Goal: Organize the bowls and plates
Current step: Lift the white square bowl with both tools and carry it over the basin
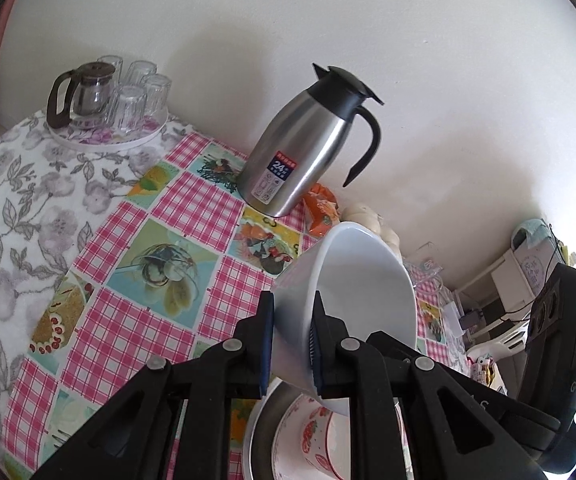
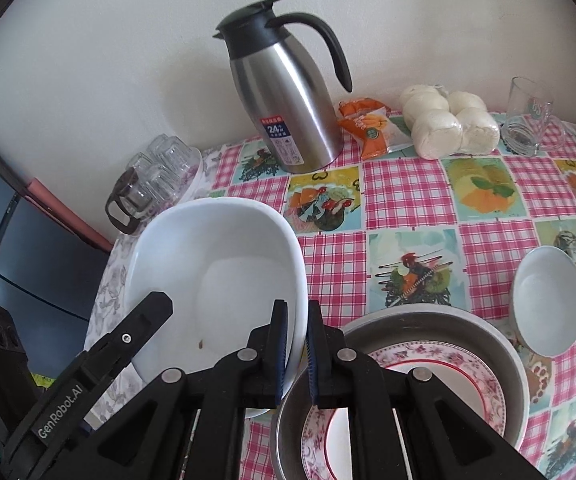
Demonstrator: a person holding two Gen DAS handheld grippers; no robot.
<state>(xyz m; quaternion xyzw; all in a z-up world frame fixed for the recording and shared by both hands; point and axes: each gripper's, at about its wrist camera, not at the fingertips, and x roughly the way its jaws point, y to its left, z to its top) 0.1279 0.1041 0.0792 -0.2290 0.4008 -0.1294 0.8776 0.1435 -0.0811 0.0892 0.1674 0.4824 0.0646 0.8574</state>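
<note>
A large white bowl [image 1: 368, 280] [image 2: 216, 264] hangs tilted above the checked tablecloth, held by both grippers on opposite sides of its rim. My left gripper [image 1: 293, 300] is shut on the rim, one pad inside the wall and one outside. My right gripper [image 2: 297, 306] is shut on the opposite edge. Below the bowl sits a metal basin [image 2: 488, 332] [image 1: 260, 432] with a pink-flowered plate [image 2: 448, 364] lying in it. In the left wrist view a strawberry-patterned dish [image 1: 316, 432] shows inside the basin. A small white bowl [image 2: 548, 304] rests on the table to the basin's right.
A steel thermos jug [image 1: 300, 152] [image 2: 288, 100] stands by the wall. A round tray with upturned glasses and a glass teapot [image 1: 108, 92] sits at the table's far corner. An orange snack packet [image 2: 368, 128], bagged buns [image 2: 448, 120] and a tumbler [image 2: 528, 116] line the back.
</note>
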